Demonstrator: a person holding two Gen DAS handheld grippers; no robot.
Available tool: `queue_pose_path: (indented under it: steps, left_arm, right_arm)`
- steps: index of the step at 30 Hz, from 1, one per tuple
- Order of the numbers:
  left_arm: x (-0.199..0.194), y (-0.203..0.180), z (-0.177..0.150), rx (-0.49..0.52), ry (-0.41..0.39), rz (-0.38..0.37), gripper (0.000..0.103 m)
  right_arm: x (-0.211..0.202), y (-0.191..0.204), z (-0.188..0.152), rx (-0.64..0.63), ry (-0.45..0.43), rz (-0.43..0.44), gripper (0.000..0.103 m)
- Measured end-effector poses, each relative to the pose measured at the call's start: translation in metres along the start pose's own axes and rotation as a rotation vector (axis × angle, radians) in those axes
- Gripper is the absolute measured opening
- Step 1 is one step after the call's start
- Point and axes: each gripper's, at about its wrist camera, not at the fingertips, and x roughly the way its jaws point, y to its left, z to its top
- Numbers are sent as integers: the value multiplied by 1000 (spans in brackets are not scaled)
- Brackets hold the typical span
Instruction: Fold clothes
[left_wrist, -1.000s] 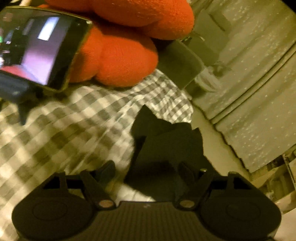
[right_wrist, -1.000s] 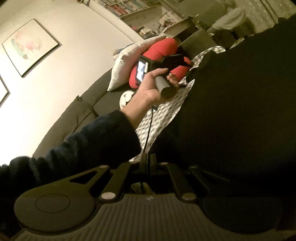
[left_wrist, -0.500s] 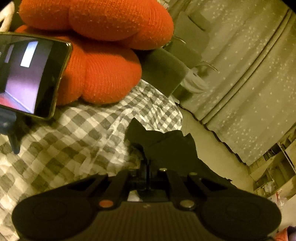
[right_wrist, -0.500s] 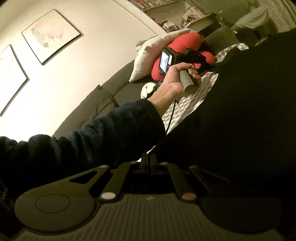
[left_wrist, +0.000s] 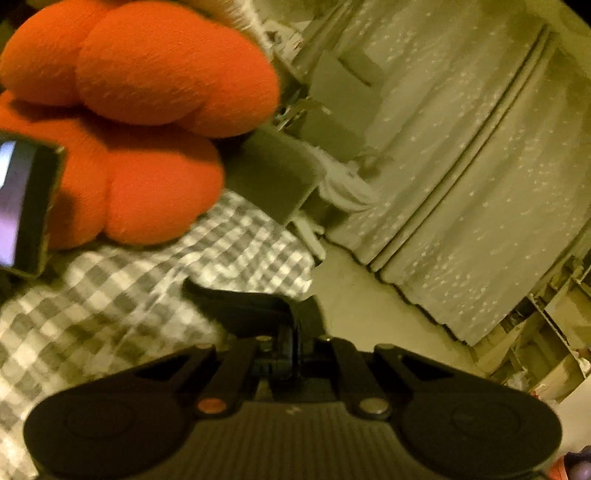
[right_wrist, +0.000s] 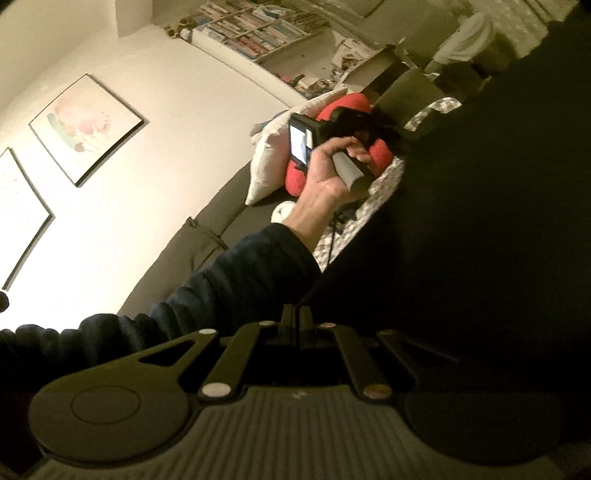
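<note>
Tool, left (left_wrist: 291, 347): mine, spread a moment ago, now pinches the dark garment (left_wrist: 243, 306) corner off the checked cover (left_wrist: 110, 314); right tool (right_wrist: 295, 325) grips likewise; fold can start.

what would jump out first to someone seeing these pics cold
The orange-red knotted cushion fills the upper left of the left wrist view, resting on a grey-and-white checked cloth. In the right wrist view, a big black garment blankets the right side. Beside it, a hand grips the left gripper's handle.
</note>
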Motion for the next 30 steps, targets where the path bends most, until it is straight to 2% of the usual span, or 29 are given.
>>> queue_pose_path:
  steps: [2,5,10,15,20,22,25,30]
  left_arm:
    - [-2,-13,2,24,-19,-33,2]
    - [-3,-42,2,123,-42,-71,2]
    - [10,-94,-6,364,-10,-91,2]
    - [29,-139,-25,637,8,-35,2]
    - [48,-187,-69,941,15,17,2]
    - [51,-197,-84,991,14,3,2]
    - [58,-206,-100,1050,19,16,2]
    - [59,-212,-100,1024,14,3,2]
  right_arm:
    - [-2,-2,-2,16,-12,-12,1]
    - [-6,-4,-3,43,-34,-28,1]
    - [-16,-8,-4,85,-66,-60,1]
    - [-31,-6,-7,94,-86,-98,1]
    - [-38,-11,-5,76,-101,-205,1]
    - [-38,-11,-5,50,-94,-262,2]
    - [-36,-10,-6,56,-90,-277,2]
    - [-35,-7,-7,56,-130,-311,2]
